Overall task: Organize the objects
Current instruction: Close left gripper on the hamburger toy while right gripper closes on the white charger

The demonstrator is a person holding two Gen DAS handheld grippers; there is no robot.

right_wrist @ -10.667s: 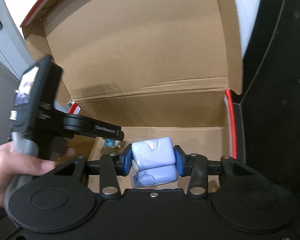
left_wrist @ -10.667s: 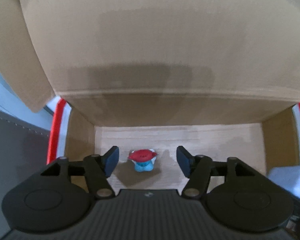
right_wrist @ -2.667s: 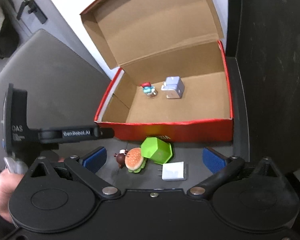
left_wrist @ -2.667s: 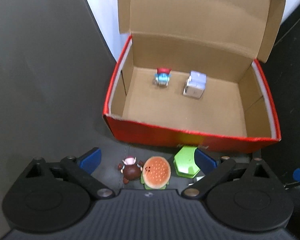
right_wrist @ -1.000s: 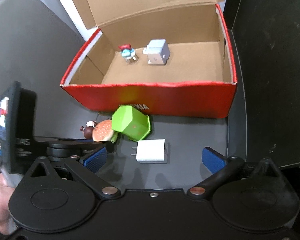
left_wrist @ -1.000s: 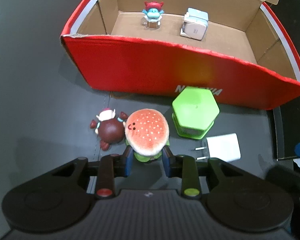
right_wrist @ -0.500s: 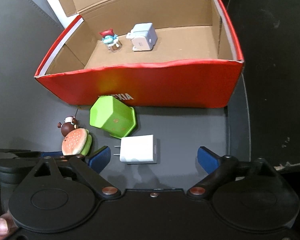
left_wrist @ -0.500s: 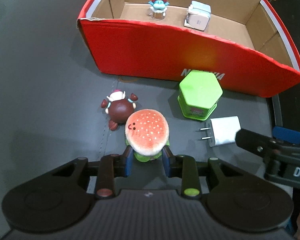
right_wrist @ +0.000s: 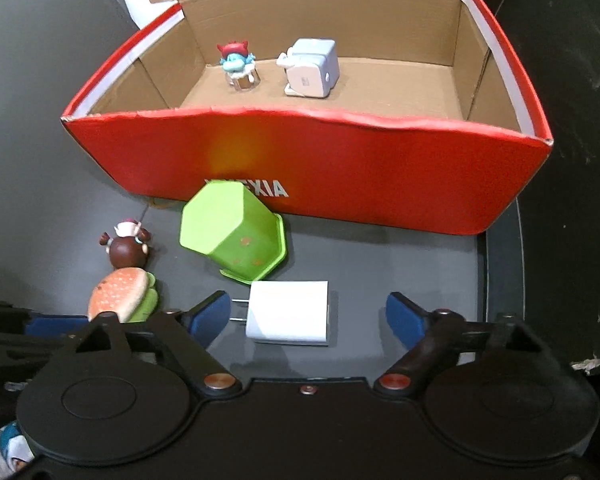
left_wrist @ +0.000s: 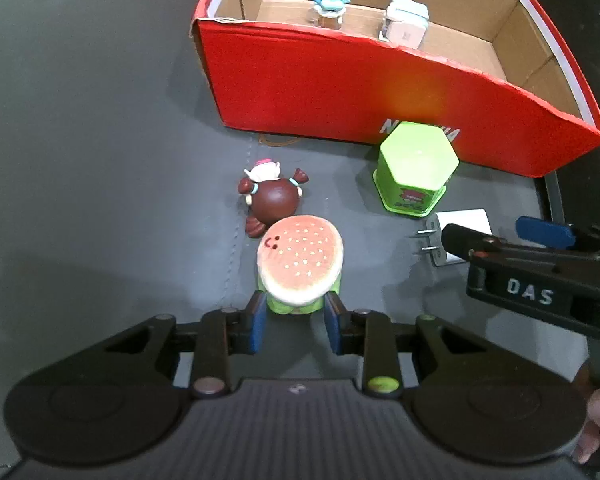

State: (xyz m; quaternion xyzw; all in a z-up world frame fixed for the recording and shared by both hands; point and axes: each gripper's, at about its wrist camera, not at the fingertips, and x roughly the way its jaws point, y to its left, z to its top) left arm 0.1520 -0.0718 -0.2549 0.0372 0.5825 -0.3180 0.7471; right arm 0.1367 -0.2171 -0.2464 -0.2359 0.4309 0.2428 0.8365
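Charger (right_wrist: pixel 287 312) lay flat near the box (right_wrist: pixel 300 168), prongs pointing left, between my right gripper (right_wrist: pixel 306 316) jaws, which had been closing, untouching. Left gripper (left_wrist: pixel 294 318) clamped the burger (left_wrist: pixel 300 266).

Since the earliest pictures both grippers have been drawn out of the red box (right_wrist: pixel 300 168). The burger toy (left_wrist: pixel 300 268) has been clamped between the left gripper (left_wrist: pixel 294 322) jaws. The right gripper (right_wrist: pixel 308 318) has been lowered, its jaws just closing, the white charger (right_wrist: pixel 288 318) now untouched between them
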